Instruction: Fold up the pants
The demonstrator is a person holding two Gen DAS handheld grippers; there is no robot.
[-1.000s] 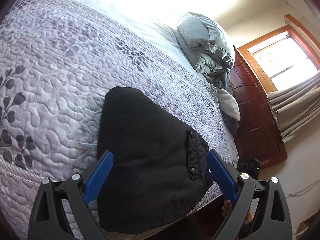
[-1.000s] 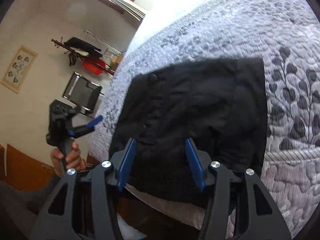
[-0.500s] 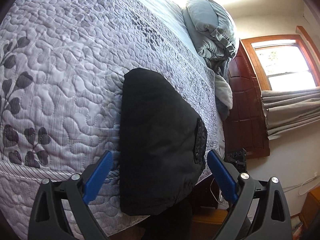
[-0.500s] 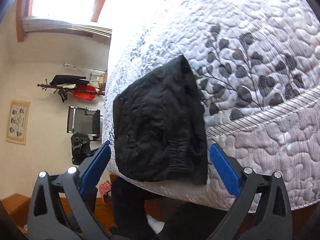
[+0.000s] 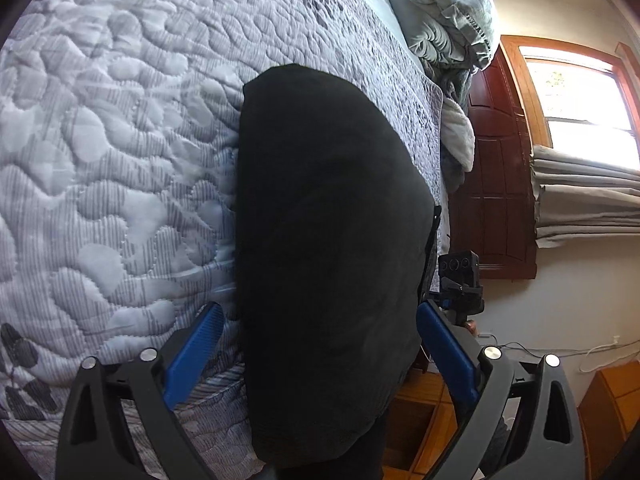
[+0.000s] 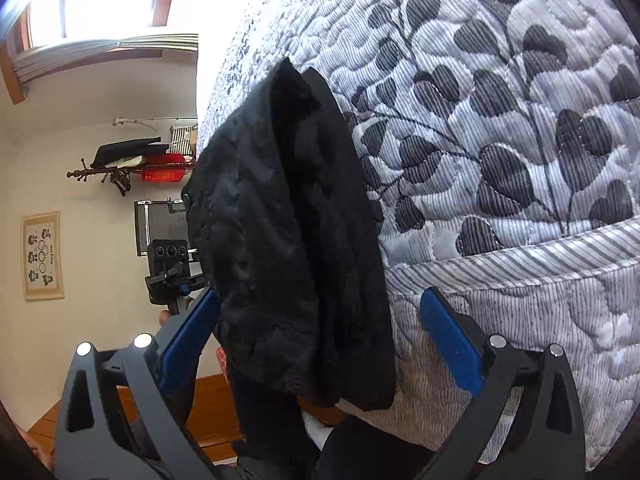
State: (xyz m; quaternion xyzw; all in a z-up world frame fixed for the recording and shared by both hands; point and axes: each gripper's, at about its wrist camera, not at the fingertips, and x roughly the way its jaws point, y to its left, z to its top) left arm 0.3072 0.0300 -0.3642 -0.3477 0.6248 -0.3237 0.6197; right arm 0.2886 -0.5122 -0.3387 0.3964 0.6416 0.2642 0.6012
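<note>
**Folded pants on bed edge**

Item: black pants (image 5: 328, 248), folded into a compact bundle, lying on the grey leaf-print quilt (image 5: 120, 160) at the bed's edge, one end overhanging.
Left gripper (image 5: 316, 344): jaws spread, empty, either side of the bundle.
Right gripper (image 6: 320, 332): jaws just opened wide, pads clear of the cloth.

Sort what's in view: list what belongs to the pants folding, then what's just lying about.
Job in hand:
- folded black fabric pants at the bed's edge
- grey leaf-patterned quilted bedspread under them
- left gripper, blue pads open
- right gripper, jaws just opened wide, gripping nothing

Lying about:
- bundled pale blue-grey duvet
- dark wooden coat rack
- framed wall picture
</note>
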